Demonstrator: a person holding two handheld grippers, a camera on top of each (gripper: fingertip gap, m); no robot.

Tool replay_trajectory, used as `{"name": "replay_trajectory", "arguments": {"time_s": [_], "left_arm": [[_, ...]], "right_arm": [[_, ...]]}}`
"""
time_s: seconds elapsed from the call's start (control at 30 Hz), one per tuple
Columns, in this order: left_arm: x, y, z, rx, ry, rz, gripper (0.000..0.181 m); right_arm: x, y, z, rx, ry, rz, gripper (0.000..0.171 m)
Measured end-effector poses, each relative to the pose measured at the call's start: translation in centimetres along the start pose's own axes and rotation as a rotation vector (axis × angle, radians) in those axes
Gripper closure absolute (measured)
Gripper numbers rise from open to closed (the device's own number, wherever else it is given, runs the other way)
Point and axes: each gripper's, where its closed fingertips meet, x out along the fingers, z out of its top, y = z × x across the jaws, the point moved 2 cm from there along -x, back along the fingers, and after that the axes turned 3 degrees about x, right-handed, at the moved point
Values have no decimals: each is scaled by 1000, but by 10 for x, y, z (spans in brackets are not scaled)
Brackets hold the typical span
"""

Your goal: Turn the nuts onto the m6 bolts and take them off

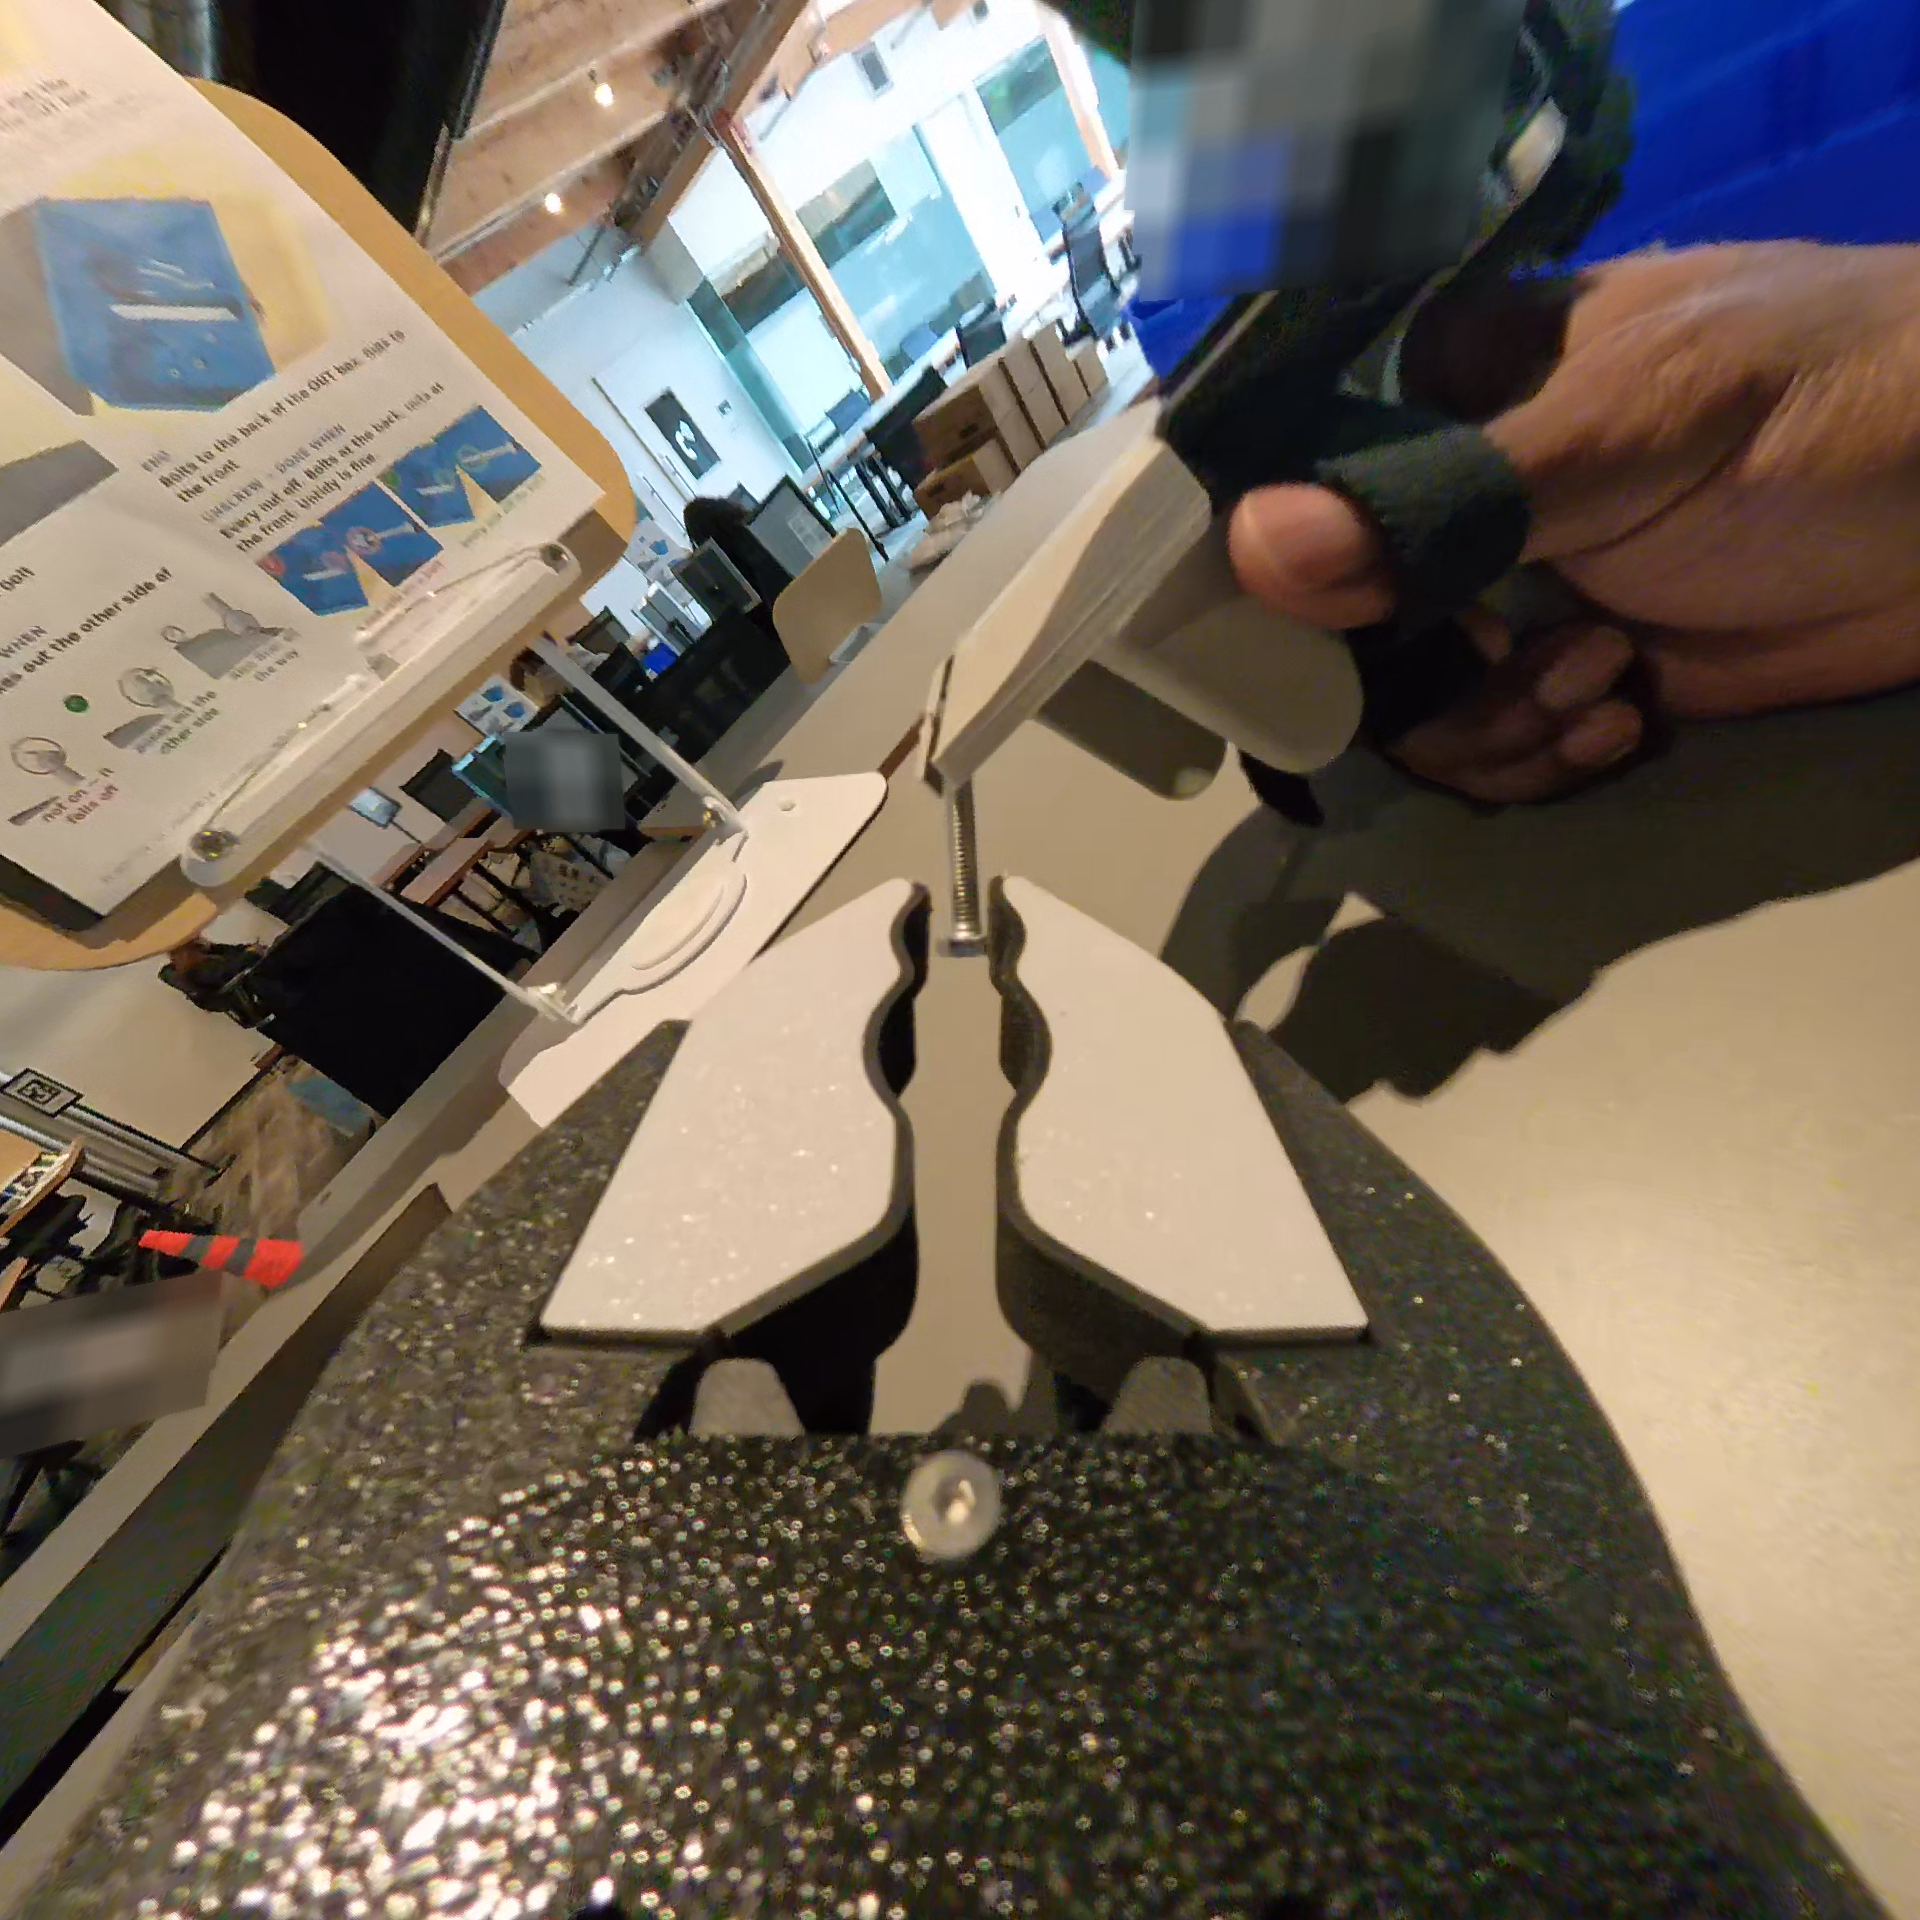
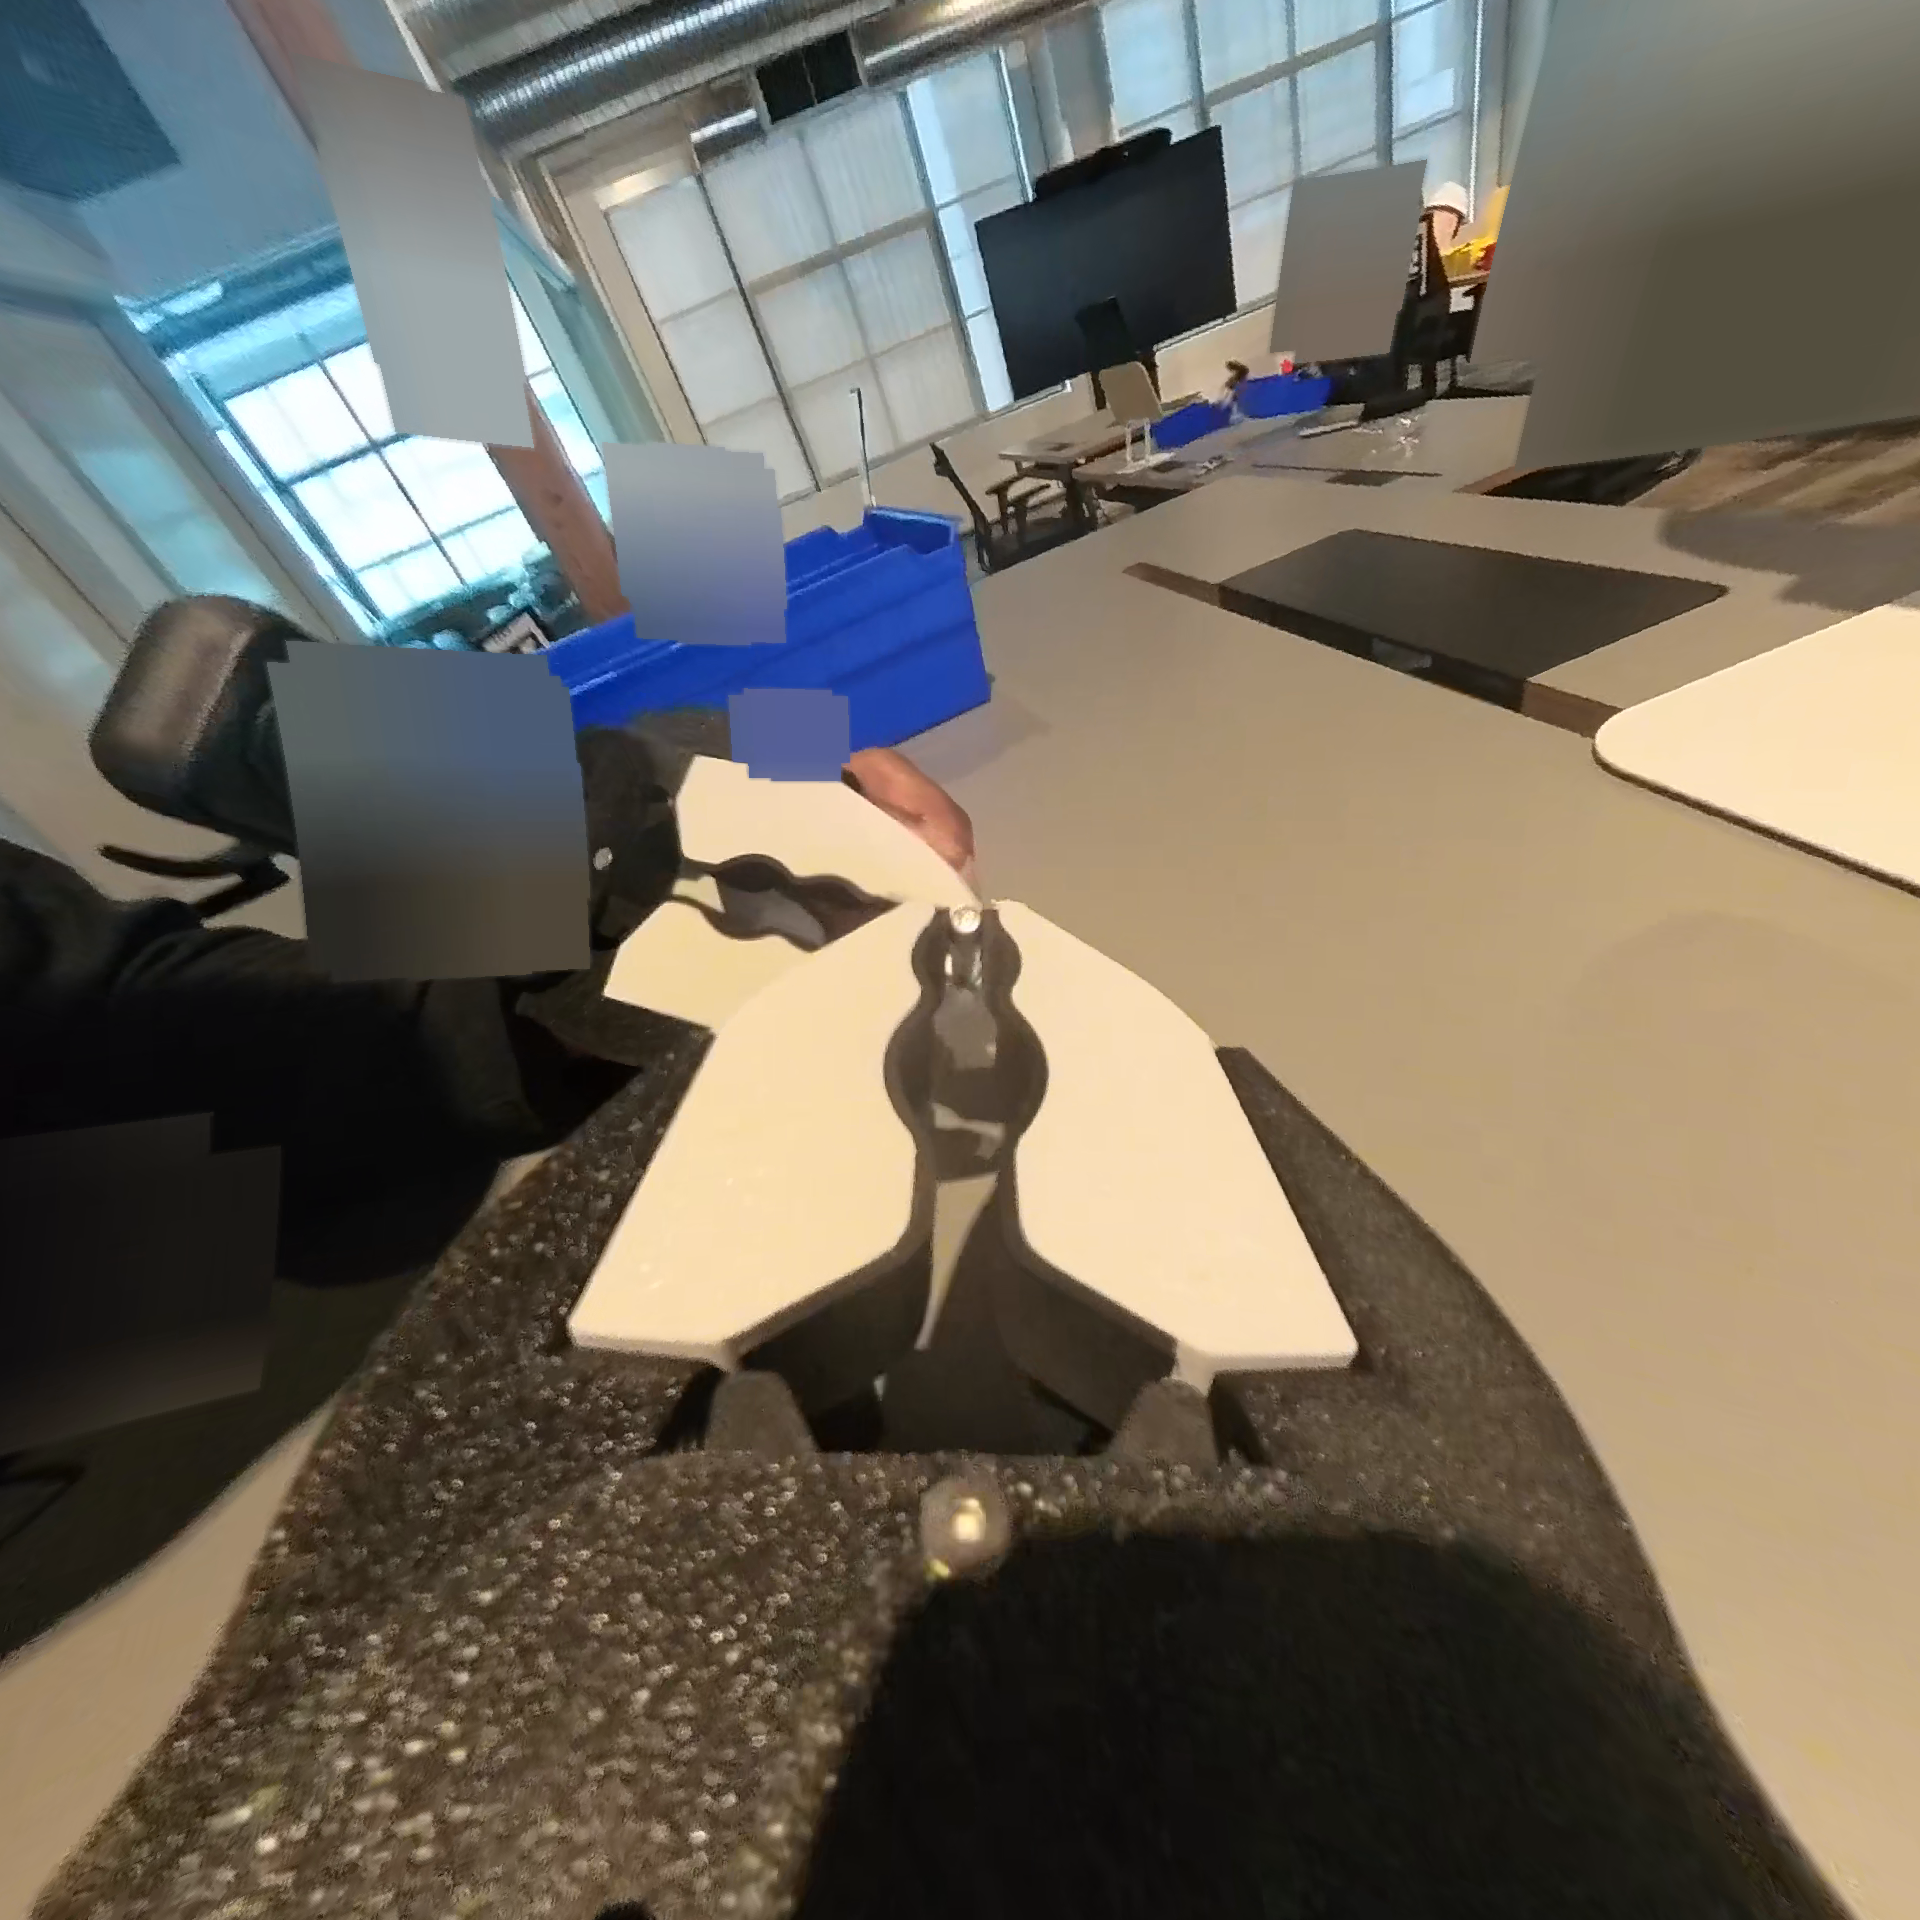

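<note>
A silver bolt (image 1: 961, 852) hangs upright over the grey table (image 2: 1351, 935). My right gripper (image 1: 940, 764) is shut on its upper end; in the right wrist view (image 2: 966, 914) a shiny round end shows between its tips. The bolt's lower end carries a wider piece (image 1: 958, 942), a head or a nut, I cannot tell which. My left gripper (image 1: 961, 904) has its jaws close around that piece, with only a thin gap on each side. The left gripper's fingers (image 2: 821, 831) reach in from the left in the right wrist view.
A hand (image 1: 1662, 468) holds the right gripper. An instruction sheet on a wooden stand (image 1: 260, 468) stands at the left, with a white tag (image 1: 810, 821) on the table behind the fingers. A blue bin (image 2: 883, 623), a black mat (image 2: 1455, 603) and a white board (image 2: 1787, 748) lie farther off. Only a small space, under 4 cm, lies between the two pairs of fingers.
</note>
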Motion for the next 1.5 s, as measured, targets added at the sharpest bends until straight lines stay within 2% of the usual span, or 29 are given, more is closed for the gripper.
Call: {"name": "replay_trajectory", "arguments": {"time_s": [0.13, 0.23, 0.4, 0.53, 0.87, 1.1, 1.5], "left_arm": [[-4, 4, 13, -89, -97, -5, 156], [-6, 6, 20, -145, -155, -11, 151], [-14, 4, 35, -227, -285, -59, 158], [-17, 7, 40, -270, -331, -60, 156], [-5, 3, 16, 49, -35, 58, 165], [-2, -1, 10, 105, 36, 64, 174], [0, -1, -1, 125, 129, 62, 174]], "right_arm": [[-7, 0, 11, 111, -106, 53, 165], [-13, 2, 19, 191, -189, 128, 165], [-15, 13, 24, 264, -251, 265, 166], [-9, 21, 19, 219, -203, 274, 165], [-3, 16, 11, 36, -99, 73, 165], [4, 19, 2, -80, -4, -3, 165], [8, 20, -2, -218, 63, -110, 165]]}}
